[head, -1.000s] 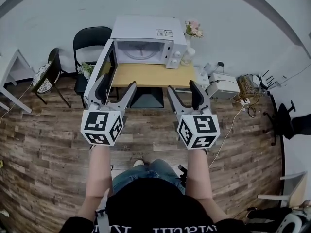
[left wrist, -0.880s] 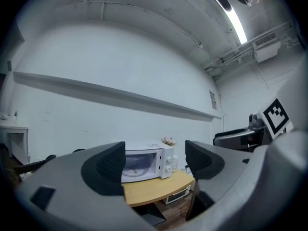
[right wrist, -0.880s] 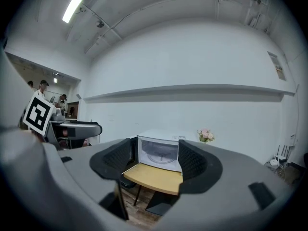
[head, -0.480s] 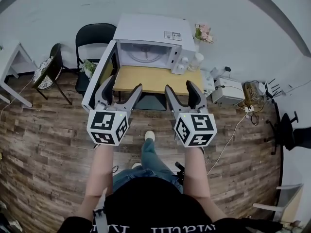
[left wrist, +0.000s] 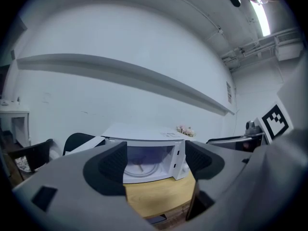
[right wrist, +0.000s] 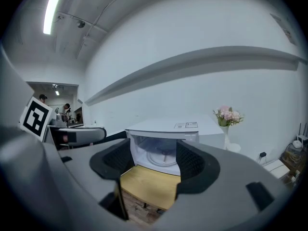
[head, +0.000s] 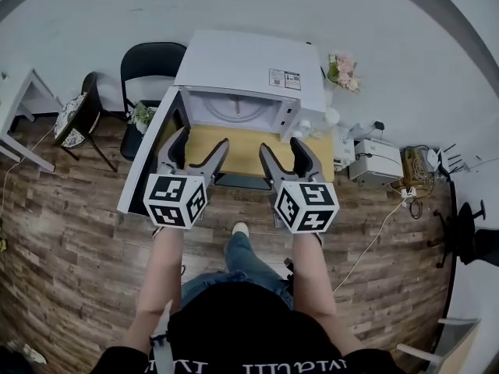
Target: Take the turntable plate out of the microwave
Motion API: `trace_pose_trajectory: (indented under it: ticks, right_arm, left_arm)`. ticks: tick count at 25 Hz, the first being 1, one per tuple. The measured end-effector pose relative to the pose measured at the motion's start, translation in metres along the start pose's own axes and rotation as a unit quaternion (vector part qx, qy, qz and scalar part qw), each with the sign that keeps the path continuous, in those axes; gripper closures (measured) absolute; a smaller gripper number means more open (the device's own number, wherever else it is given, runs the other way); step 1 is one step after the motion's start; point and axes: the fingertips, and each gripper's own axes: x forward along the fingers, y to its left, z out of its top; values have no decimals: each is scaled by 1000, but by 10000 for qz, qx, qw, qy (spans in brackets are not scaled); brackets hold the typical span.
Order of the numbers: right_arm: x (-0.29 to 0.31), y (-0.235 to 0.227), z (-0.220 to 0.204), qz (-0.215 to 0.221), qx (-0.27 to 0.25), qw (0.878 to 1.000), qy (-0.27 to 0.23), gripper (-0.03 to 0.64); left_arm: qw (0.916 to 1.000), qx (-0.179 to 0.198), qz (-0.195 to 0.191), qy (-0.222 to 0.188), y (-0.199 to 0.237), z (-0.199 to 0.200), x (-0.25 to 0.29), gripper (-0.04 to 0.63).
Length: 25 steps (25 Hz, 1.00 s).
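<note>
A white microwave (head: 245,72) stands at the back of a small wooden table (head: 245,150), its door (head: 144,158) swung wide open to the left. The glass turntable plate (head: 234,109) lies flat inside the cavity. My left gripper (head: 199,142) and right gripper (head: 282,148) hover side by side over the table's front edge, both open and empty, short of the cavity. The left gripper view shows the plate (left wrist: 139,166) between the open left gripper (left wrist: 156,160) jaws. The right gripper view frames the plate (right wrist: 161,159) between the open right gripper (right wrist: 154,160) jaws.
A vase of pink flowers (head: 341,68) stands right of the microwave. A black chair (head: 148,65) sits behind the open door, another chair (head: 78,119) farther left. A white box (head: 374,162) and cables lie on the wooden floor at the right.
The person has stepped toward the table, so the microwave looks larger and nearer. Both grippers moved forward over the table's front edge and stayed open.
</note>
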Motion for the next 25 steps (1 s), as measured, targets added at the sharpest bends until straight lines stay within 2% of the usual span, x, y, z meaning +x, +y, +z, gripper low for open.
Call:
trace_pose_trajectory:
  ticks: [10,16,25]
  right_arm:
    - [91,-47,-35,364,241,9973,596,318]
    - [121,-48,-62,743,430,9915,978,324]
    - [148,-56,-94,739,1096,9836,1228,337]
  left_arm:
    - [9952,-602,449,633,40,-49,88,212]
    - [9874,-1036,659,994,56,-83,116,221]
    - [9738,-1711,701,1321,73,-125,142,253]
